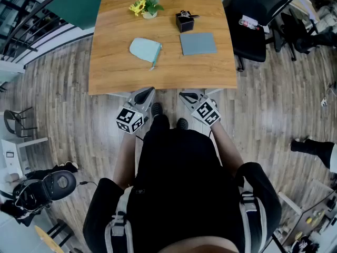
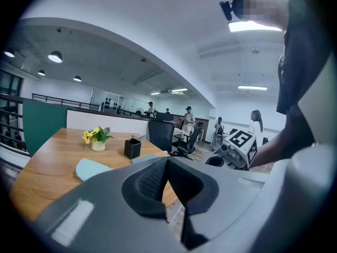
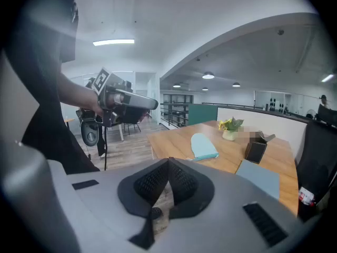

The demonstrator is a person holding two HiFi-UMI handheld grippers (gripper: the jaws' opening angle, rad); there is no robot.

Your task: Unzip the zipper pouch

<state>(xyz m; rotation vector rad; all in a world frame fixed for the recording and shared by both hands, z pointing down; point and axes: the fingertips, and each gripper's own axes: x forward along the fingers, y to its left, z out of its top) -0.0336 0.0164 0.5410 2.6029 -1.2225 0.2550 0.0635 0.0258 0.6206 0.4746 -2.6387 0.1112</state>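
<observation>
Held the left gripper (image 1: pixel 148 91) and right gripper (image 1: pixel 186 95) side by side just short of the near edge of a smooth wood-grain table (image 1: pixel 110 75), both sets of jaws pressed together on nothing. Found bare tabletop ahead, then the pale blue soft fabric zipper pouch (image 1: pixel 145 50) lying flat left of centre, apart from a flat grey rectangular pad (image 1: pixel 198 43). Farther back, spotted a black square pen holder (image 1: pixel 184 22), contents unclear, and yellow flowers in a small white pot (image 1: pixel 147 5).
</observation>
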